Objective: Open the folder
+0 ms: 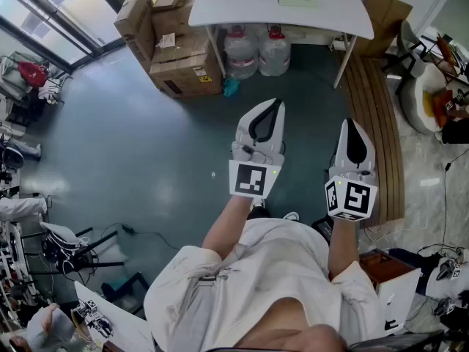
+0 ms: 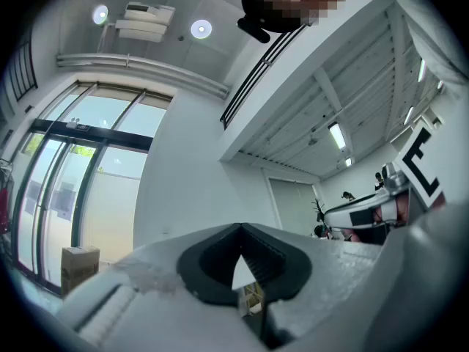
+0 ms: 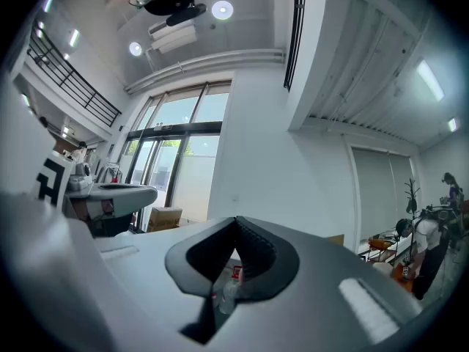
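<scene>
A white table (image 1: 242,9) stands at the far end of the room in the head view, and a pale flat sheet-like thing (image 1: 297,1), possibly the folder, lies on it. My left gripper (image 1: 275,103) is held in the air well short of the table, jaws shut with nothing between them. My right gripper (image 1: 352,122) hangs beside it, also shut and empty. In the left gripper view the left gripper (image 2: 240,227) points slightly upward at a white wall. The right gripper view shows the right gripper (image 3: 236,220) aimed at the wall and windows.
Cardboard boxes (image 1: 179,46) are stacked left of the table, and two water jugs (image 1: 256,50) stand under it. A wooden slatted strip (image 1: 377,123) runs along the floor at the right. Chairs (image 1: 432,86) and clutter line both sides of the dark floor (image 1: 132,145).
</scene>
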